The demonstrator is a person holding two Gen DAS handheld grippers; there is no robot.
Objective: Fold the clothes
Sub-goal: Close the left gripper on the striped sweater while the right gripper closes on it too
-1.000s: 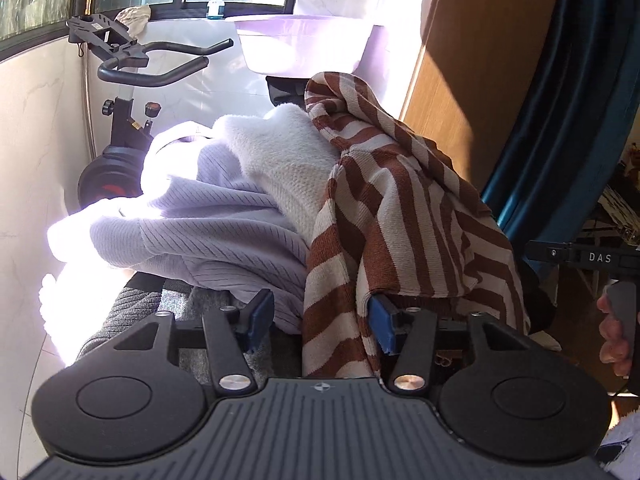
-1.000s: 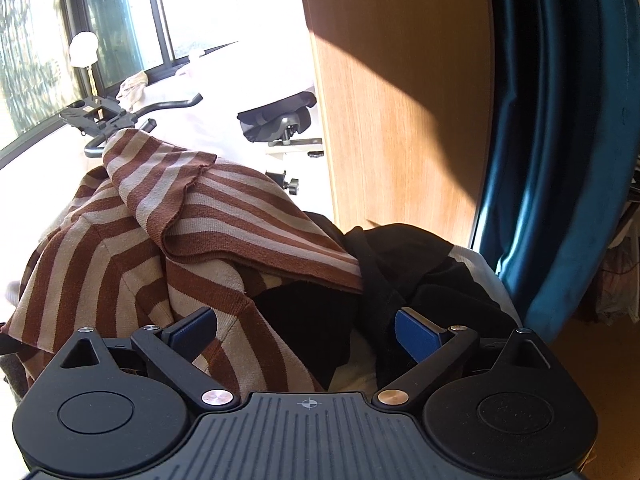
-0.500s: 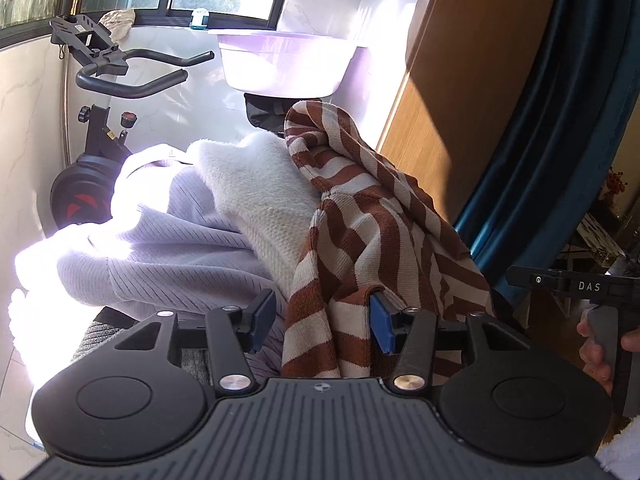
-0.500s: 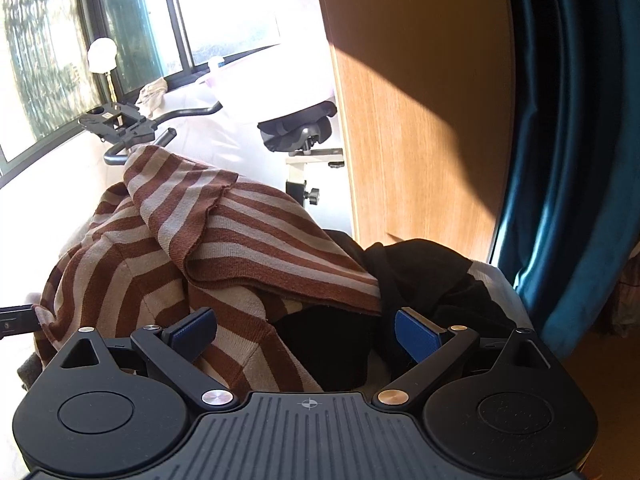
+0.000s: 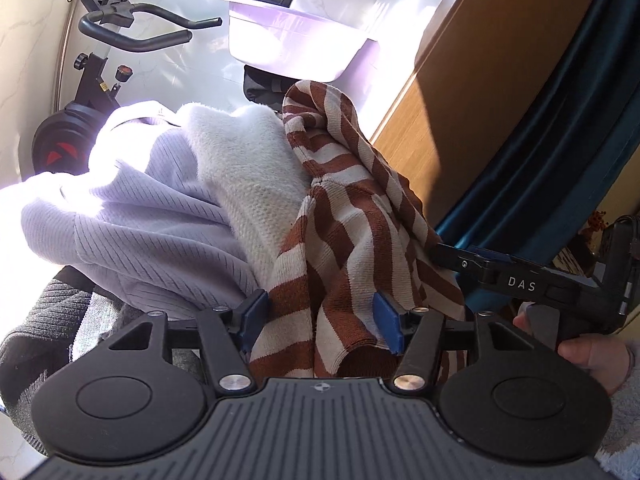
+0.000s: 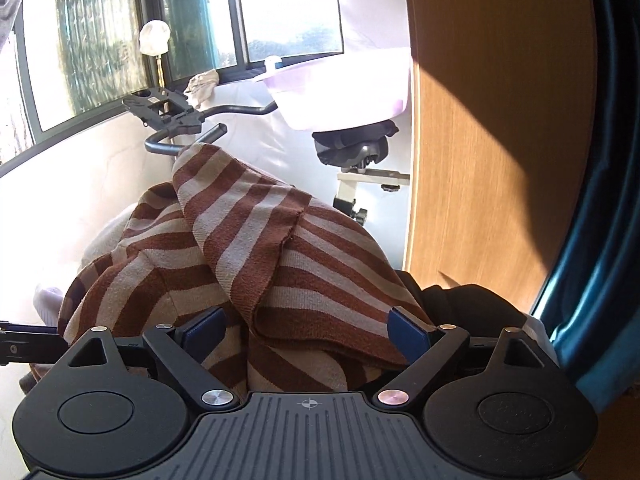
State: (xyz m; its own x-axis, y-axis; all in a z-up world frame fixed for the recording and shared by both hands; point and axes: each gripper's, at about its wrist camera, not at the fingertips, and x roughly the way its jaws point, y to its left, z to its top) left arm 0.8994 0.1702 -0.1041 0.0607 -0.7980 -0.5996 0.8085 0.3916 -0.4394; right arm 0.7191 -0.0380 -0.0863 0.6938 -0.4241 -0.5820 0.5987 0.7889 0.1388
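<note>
A brown-and-cream striped knit garment (image 5: 352,216) lies draped over a heap of clothes. In the left wrist view a bunched fold of it hangs between the blue pads of my left gripper (image 5: 320,320). Those jaws are opening and the pads do not squeeze the cloth. In the right wrist view the garment's (image 6: 280,264) brown hem lies between the pads of my right gripper (image 6: 308,332). Those jaws are closing, still wide, and they do not clamp the cloth. One right gripper finger (image 5: 472,258) shows against the garment's right side, with a hand (image 5: 588,356) on the handle.
The heap also holds a lilac ribbed garment (image 5: 160,232), a white fluffy one (image 5: 248,168), a grey knit (image 5: 48,312) and a black garment (image 6: 472,308). Behind it stand an exercise bike (image 5: 92,92) and a lilac basin (image 5: 296,44). To the right are a wooden panel (image 6: 480,160) and a teal curtain (image 5: 560,140).
My right gripper has moved left onto the striped garment and its jaws have narrowed; the hem now lies between them instead of the black cloth. The left jaws have widened slightly.
</note>
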